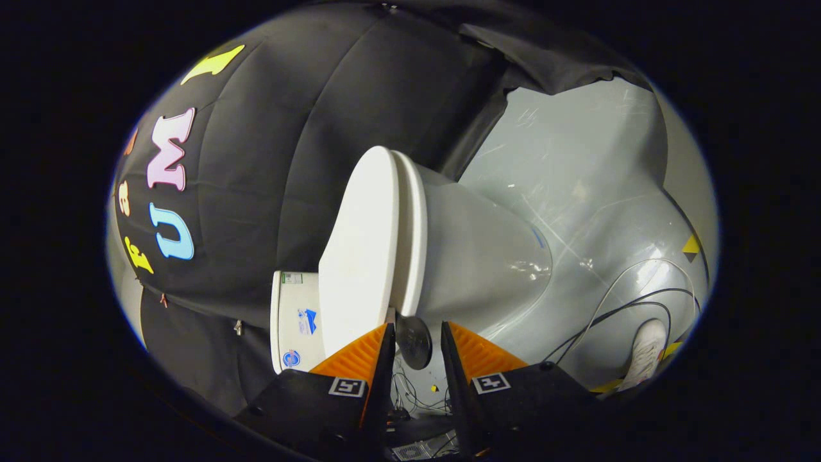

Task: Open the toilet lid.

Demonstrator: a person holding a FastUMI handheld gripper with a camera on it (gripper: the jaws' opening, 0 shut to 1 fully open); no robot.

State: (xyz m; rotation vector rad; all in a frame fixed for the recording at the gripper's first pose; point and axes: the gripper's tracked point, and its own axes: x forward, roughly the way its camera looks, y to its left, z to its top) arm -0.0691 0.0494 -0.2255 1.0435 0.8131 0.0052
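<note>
1. In the gripper view, the hand-held gripper is holding its two fingers apart with a narrow gap, pressing on nothing.
2. The white oval plastic toilet lid is lying just ahead of the fingers, closed against the white seat; the camera is rolled, so it is appearing on edge.
3. The white ceramic toilet bowl is sitting beyond the seat.
4. A dark round disc is showing between the fingertips.
5. The white cistern is standing beside the lid.
6. Thin cables are trailing over the grey floor.
7. A white shoe is resting near the cables.

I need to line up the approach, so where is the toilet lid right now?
In the gripper view the toilet lid is closed on the toilet bowl, just beyond the open gripper, nearest the fingers.
</note>
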